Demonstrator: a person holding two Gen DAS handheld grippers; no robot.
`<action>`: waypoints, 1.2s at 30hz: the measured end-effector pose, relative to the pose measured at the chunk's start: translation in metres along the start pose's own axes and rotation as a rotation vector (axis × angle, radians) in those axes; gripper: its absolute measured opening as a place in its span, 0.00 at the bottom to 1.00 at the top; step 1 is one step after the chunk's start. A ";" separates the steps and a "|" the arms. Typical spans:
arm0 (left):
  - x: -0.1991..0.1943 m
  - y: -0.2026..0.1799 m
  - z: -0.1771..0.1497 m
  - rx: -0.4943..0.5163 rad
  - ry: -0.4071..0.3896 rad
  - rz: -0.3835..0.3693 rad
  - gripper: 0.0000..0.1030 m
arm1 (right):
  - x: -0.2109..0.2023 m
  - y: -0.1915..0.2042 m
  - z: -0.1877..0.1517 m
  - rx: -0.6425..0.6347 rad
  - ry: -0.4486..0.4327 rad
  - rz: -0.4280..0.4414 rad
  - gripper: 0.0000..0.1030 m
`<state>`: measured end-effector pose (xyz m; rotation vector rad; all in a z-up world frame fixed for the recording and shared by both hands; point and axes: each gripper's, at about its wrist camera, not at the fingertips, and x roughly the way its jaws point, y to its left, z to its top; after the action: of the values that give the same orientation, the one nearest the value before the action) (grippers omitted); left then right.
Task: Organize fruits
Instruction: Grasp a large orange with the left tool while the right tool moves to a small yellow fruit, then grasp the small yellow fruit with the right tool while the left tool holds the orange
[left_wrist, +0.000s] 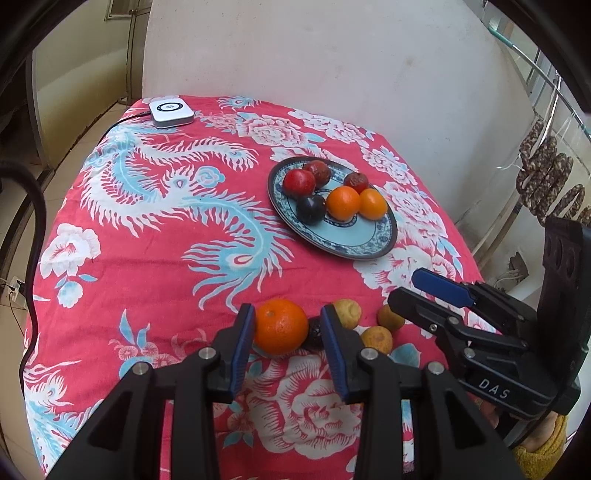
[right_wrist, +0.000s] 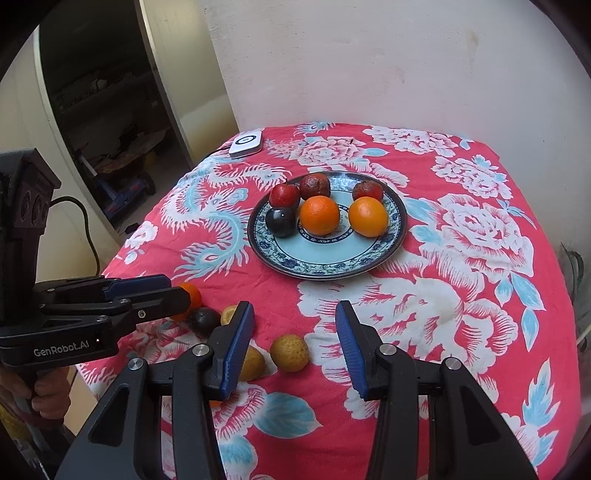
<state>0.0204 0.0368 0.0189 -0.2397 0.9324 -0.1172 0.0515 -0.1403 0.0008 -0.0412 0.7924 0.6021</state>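
Loose orange, plate holding six fruits

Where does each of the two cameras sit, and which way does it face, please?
Left wrist view: mounted on the left tool, looking forward over the near table edge; its fingers flank an orange, and the right tool shows at right.
Right wrist view: mounted on the right tool, facing the plate; its open fingers frame bare cloth by a yellow fruit, and the left tool and a hand show at left.
Shared: plate, orange, white device, floral tablecloth.
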 end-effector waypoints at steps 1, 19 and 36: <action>0.001 0.000 0.000 0.002 -0.001 0.006 0.37 | 0.000 0.000 0.000 -0.002 0.000 0.001 0.46; 0.010 0.016 -0.002 -0.046 0.004 0.019 0.32 | 0.005 0.011 -0.001 -0.033 0.015 0.022 0.46; 0.004 0.023 -0.001 -0.066 -0.016 0.027 0.32 | 0.028 0.032 0.008 -0.231 0.139 0.109 0.30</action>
<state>0.0221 0.0583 0.0092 -0.2884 0.9245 -0.0597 0.0556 -0.0980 -0.0068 -0.2550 0.8599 0.7982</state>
